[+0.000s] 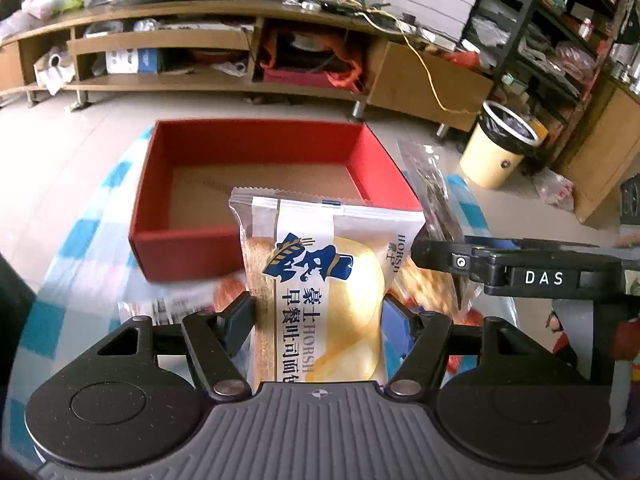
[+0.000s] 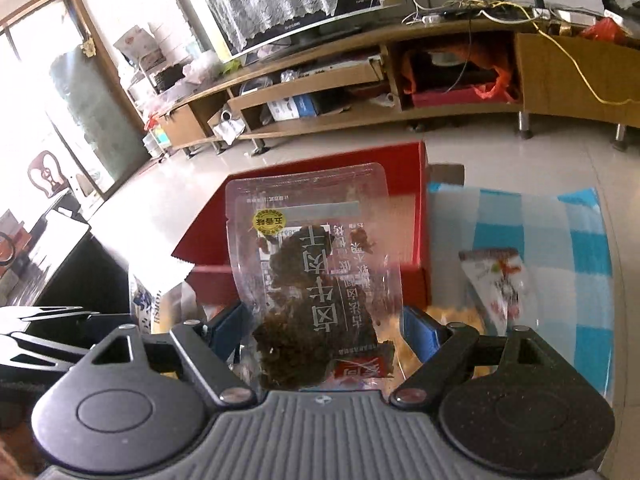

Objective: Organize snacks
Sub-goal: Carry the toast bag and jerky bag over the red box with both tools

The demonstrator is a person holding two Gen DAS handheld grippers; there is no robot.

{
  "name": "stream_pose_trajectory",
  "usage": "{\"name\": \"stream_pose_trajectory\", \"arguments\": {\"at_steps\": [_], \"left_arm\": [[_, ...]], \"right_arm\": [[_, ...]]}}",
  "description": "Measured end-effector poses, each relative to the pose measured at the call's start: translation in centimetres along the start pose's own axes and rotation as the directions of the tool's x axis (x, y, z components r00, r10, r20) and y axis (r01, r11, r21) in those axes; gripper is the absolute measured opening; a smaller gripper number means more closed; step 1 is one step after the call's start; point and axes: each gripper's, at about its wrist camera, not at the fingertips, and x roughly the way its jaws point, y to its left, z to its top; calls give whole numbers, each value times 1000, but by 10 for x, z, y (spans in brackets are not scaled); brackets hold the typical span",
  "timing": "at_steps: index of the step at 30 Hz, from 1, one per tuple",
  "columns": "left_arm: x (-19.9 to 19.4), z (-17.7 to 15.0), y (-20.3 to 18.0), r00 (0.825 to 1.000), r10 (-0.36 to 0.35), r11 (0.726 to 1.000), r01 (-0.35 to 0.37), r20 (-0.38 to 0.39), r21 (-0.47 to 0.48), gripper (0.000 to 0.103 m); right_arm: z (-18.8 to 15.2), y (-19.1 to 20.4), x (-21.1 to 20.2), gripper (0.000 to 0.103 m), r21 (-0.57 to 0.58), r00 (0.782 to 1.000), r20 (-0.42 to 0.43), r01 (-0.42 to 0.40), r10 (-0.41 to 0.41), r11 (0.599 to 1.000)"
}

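Two fisheye views look forward along a pair of hand-held tongs above a tabletop (image 1: 80, 248) covered by a blue-and-white checked cloth. The left tongs (image 1: 318, 312) are pinching a bread packet (image 1: 324, 292), a clear wrapper with a blue wheat logo and Chinese lettering over a pale slice of toast; the packet stands upright between the blue pads, its top edge overlapping the near wall of a red box (image 1: 192, 248). The box is open-topped, with a plain brown cardboard floor showing inside, and sits on the cloth just beyond the packet. The right tongs (image 2: 326, 324) are pinching a transparent jerky pouch (image 2: 316, 264) holding dark dried meat, with a yellow round sticker near its top; it too is held upright, in front of the same red box (image 2: 416, 208). In the left view, that pouch (image 1: 436, 200) appears to the right of the box, above the black body of the right tongs. More snacks lie on the cloth below: a white and red sachet (image 2: 500, 280) to the right, and orange-coloured wrapped items (image 1: 424, 284) beneath both tools. Behind, a low wooden media unit (image 1: 240, 40) and a cream waste bin (image 1: 500, 144) stand on a tiled floor.
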Motion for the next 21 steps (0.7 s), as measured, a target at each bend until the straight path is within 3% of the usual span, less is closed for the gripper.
{"name": "stream_pose_trajectory", "arguments": {"at_steps": [9,21], "left_arm": [[16,40,10,999,13,1000,-12,49,-20,73],[46,90,37,992,91,995,-87,89,-57,73]], "right_arm": [[39,-6,29,82,4,999,44,-2,2,1000],[69,-8,76,82,-27,999,37,10,-9,1000]]}}
